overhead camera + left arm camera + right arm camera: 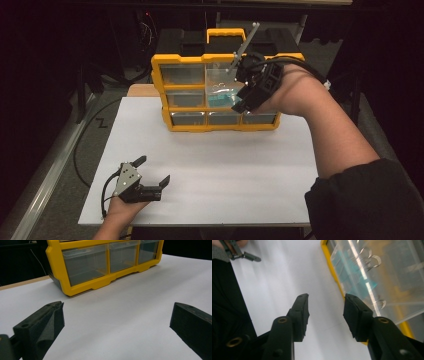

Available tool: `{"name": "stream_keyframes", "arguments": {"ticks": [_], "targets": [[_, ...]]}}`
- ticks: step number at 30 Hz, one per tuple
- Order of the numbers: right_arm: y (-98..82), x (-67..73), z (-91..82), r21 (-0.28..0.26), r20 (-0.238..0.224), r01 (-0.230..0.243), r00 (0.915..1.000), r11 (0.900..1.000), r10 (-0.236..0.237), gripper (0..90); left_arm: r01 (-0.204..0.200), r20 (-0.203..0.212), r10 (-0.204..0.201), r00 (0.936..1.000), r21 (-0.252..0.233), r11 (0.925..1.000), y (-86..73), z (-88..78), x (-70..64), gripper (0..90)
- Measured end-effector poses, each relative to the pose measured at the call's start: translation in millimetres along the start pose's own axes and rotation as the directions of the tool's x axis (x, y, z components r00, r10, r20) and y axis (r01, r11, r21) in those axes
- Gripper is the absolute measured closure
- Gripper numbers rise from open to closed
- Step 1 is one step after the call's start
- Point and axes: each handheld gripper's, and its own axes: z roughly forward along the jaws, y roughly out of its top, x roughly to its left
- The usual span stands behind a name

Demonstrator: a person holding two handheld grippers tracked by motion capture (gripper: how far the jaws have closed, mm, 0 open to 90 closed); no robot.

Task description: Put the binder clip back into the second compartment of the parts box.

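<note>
The right gripper hangs at the front of the organizer, up against the middle drawer (the clear one with something teal inside). Its jaws stand partly apart with nothing between them; in the right gripper view the gripper looks steeply down, the drawer front just off the right-hand jaw and bare tabletop beyond the gap. The drawer juts a little from the yellow frame.

The left gripper rests low on the tabletop, well short of the organizer, jaws spread wide and empty. From the left gripper view the organizer's bottom row of drawers lies ahead of the jaws, above the gap.
</note>
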Motion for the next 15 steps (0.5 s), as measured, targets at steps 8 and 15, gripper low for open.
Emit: {"name": "stream_keyframes", "arguments": {"ticks": [8,15], "targets": [[-31.8,6.2,23.0,0.042,-0.008,-0.035,0.9993,0.998,0.036,47.8,0.001,-0.001,-0.001,1.0000,0.000,1.0000,0.0,0.8,0.8,0.3],[-54.0,13.5,43.8,0.061,-0.017,-0.052,0.9984,0.997,0.054,42.8,-0.001,0.000,0.001,1.0000,-0.001,1.0000,0.1,1.0,0.6,0.3]]}}
